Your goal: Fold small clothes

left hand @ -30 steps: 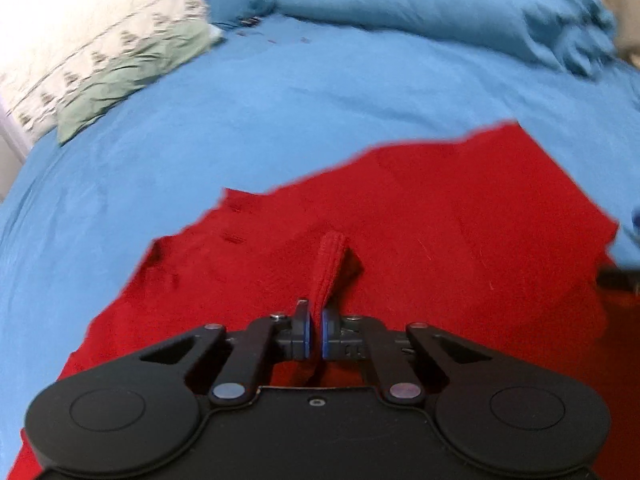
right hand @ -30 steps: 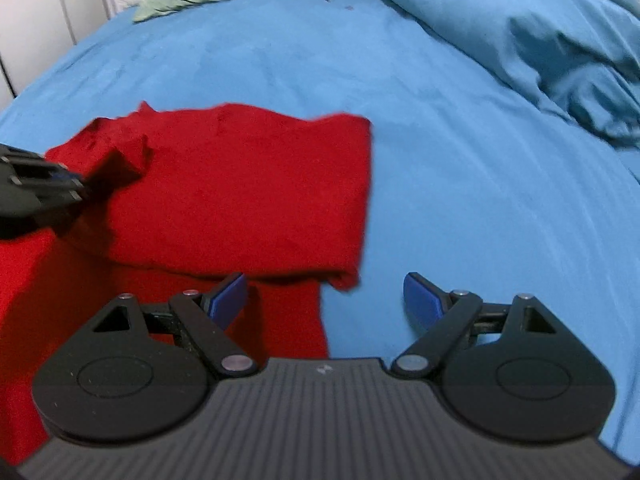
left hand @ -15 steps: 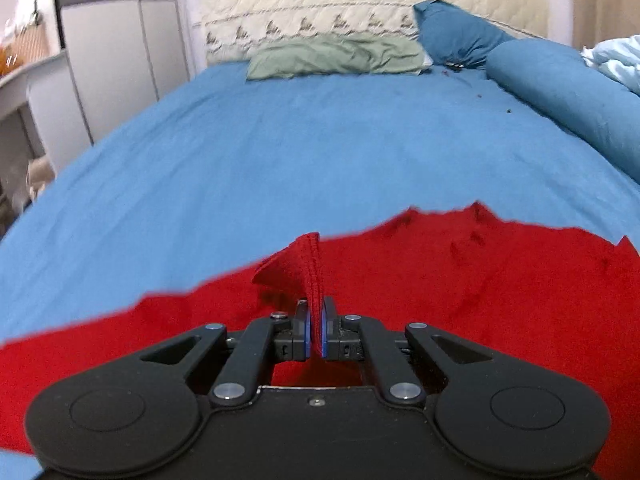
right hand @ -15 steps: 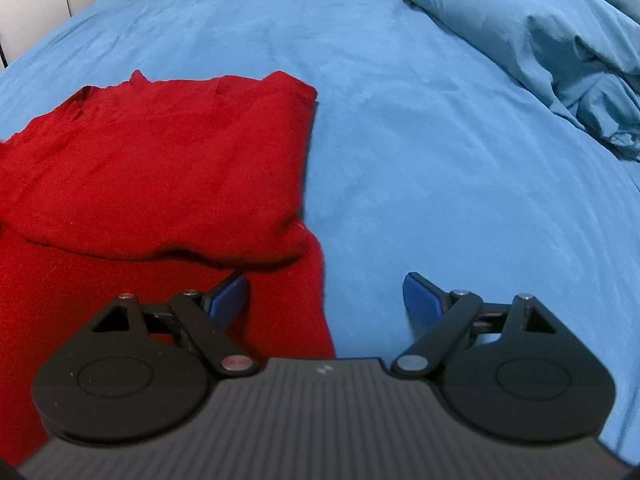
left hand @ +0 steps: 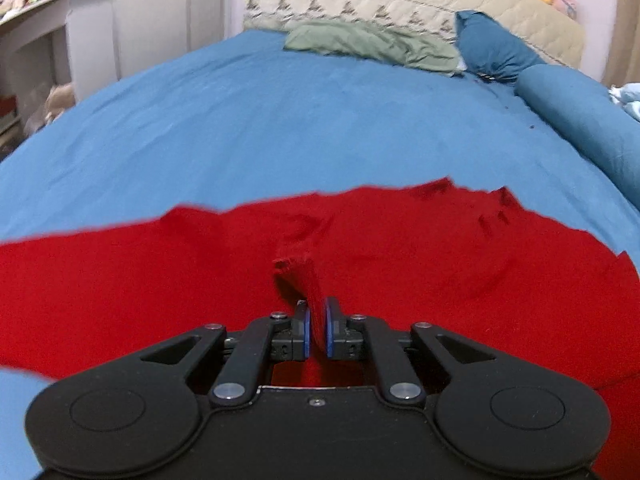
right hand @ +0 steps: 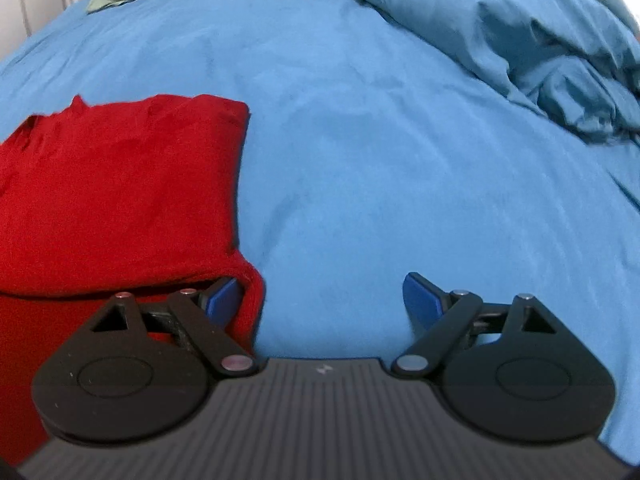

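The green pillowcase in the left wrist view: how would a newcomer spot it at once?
Start at the quilted cream headboard at the far end of the blue bed. Below it lies the green pillowcase, flat and crumpled. Beside it the pillow is dark blue and plump.

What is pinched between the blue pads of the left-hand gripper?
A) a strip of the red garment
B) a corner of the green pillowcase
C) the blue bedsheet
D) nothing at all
A: a raised strip of the red garment stands between the pads of the left gripper, whose jaws have just been opening slightly.
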Demonstrator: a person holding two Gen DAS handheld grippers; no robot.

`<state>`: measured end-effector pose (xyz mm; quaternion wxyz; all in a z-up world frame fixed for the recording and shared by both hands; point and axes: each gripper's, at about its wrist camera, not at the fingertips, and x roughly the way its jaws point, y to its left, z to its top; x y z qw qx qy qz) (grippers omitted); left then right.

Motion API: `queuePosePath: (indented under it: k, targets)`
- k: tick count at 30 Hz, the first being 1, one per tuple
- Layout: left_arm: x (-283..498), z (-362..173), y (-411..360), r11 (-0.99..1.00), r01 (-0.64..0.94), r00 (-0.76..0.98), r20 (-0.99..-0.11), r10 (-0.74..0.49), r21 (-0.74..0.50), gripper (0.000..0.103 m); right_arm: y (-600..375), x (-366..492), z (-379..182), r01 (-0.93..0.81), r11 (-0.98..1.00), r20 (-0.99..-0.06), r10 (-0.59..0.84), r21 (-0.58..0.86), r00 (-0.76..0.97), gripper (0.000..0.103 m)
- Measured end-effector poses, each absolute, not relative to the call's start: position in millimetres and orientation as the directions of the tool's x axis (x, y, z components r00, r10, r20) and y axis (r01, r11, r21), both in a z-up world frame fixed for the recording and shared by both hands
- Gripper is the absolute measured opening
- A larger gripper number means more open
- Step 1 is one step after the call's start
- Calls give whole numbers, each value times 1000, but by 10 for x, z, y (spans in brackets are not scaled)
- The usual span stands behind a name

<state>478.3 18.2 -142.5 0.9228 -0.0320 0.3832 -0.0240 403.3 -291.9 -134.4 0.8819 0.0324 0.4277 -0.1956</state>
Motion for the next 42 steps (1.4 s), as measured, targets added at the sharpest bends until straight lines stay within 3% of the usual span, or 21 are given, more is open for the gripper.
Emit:
queuePosePath:
  k: [6, 8, 9, 12, 19, 25, 28, 32, 35, 42]
  targets:
    - [4457, -1359, 409, 993, -91, 681, -732, 8, -74, 13, -2903, 3972, -1205, 273, 952, -772, -278, -140, 572, 101]
    - [4357, -1240, 383, 995, -83, 702, -712, 20, -54, 32, -2774, 3894, -1068, 197, 973, -756, -216, -117, 618, 102]
    - [4325, -1173, 347, 997, -66, 719, -695, 16, -44, 46, -2694, 3879, -1009, 158, 984, -749, -166, -83, 641, 102]
    - [4337, -1068, 210, 999, -15, 746, -666, -10, -32, 60, -2497, 3974, -963, 74, 997, -737, -51, -1, 674, 102]
    - [4593, -1127, -117, 994, 110, 732, -677, -75, 8, 63, -2530, 4208, -1419, 142, 983, -764, -5, 113, 645, 102]
    - [4691, -1325, -229, 983, 179, 691, -716, -99, 36, 67, -2432, 4215, -1142, 80, 992, -721, 15, 97, 693, 103]
    - [4763, -1508, -206, 986, 165, 603, -791, -104, -5, 69, -2382, 4540, -1042, 63, 993, -695, 25, 101, 718, 103]
    - [4707, -1546, -182, 987, 162, 613, -783, -107, -8, 70, -2503, 5117, -1212, 127, 977, -711, 35, 174, 703, 102]
    - [4674, -1553, -154, 985, 171, 615, -781, -110, -5, 70, -2738, 5348, -1439, 231, 960, -733, -45, 156, 679, 101]
    - [4679, -1551, -194, 985, 174, 614, -781, -113, -6, 71, -2696, 4944, -1187, 144, 973, -679, 17, 180, 734, 103]
